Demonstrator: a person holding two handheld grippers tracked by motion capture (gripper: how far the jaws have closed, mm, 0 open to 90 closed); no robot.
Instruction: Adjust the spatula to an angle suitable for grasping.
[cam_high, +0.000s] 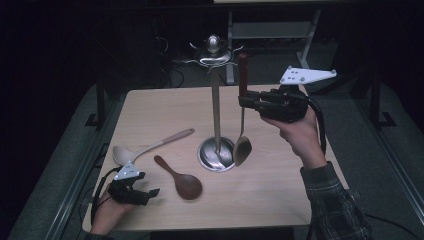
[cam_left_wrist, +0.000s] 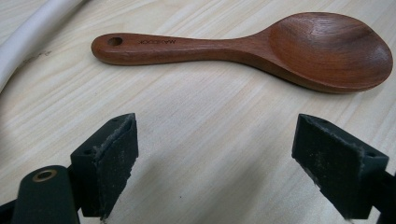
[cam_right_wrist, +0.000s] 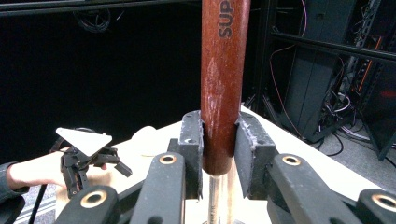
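Observation:
My right gripper (cam_high: 244, 101) is shut on the red-brown handle (cam_right_wrist: 223, 88) of a metal ladle (cam_high: 242, 149). The ladle hangs upright beside the pole of a steel utensil stand (cam_high: 215, 100), its bowl just above the stand's round base (cam_high: 210, 155). The handle's top reaches up near the stand's hooks (cam_high: 214, 54). In the right gripper view both pads (cam_right_wrist: 192, 140) press on the handle. My left gripper (cam_high: 149, 194) rests open at the table's front left. A dark wooden spoon (cam_left_wrist: 243, 46) lies flat beyond its fingertips.
A cream ladle (cam_high: 145, 149) lies on the light wooden table (cam_high: 280, 200), left of the stand and behind the dark wooden spoon (cam_high: 182, 181). Its pale handle (cam_left_wrist: 28, 32) crosses the corner of the left gripper view. Dark racks and cables stand beyond the table's far edge.

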